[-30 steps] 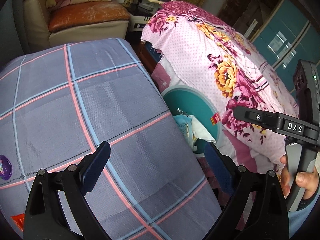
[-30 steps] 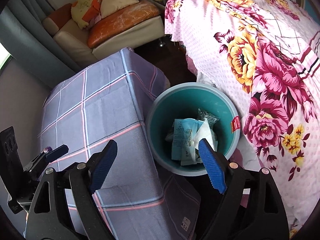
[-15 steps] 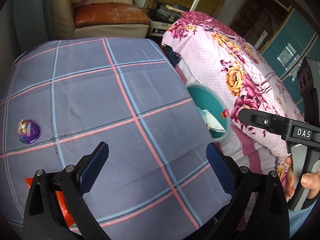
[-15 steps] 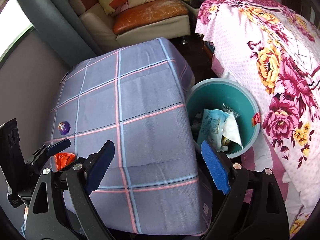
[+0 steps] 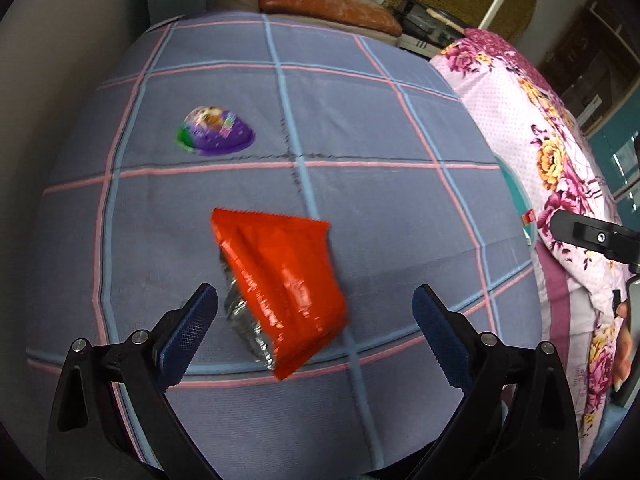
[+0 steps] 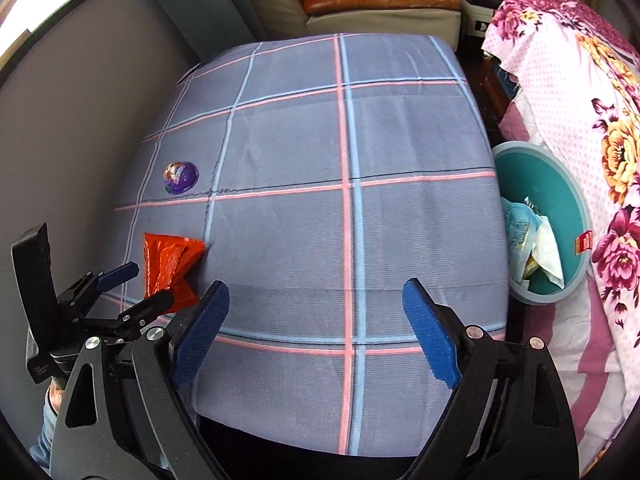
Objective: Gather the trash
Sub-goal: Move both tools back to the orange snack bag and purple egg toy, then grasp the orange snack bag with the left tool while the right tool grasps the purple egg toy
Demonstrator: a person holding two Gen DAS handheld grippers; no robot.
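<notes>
Left gripper (image 5: 314, 308) swung over red wrapper (image 5: 280, 284), lying diagonally, fingers spread

- We see the left gripper (image 5: 314, 306) with jaws spread wide, nothing between the blue pads (image 5: 188, 330).
- Its fingers angle downward and forward; from the right wrist view, the left gripper (image 6: 138, 286) sits low at the left, fingers apart.
- The right gripper (image 6: 316, 320) is likewise spread wide, pads (image 6: 430, 338) bare.
- A hand (image 5: 624, 344) grips the right unit's handle at the frame edge.
</notes>
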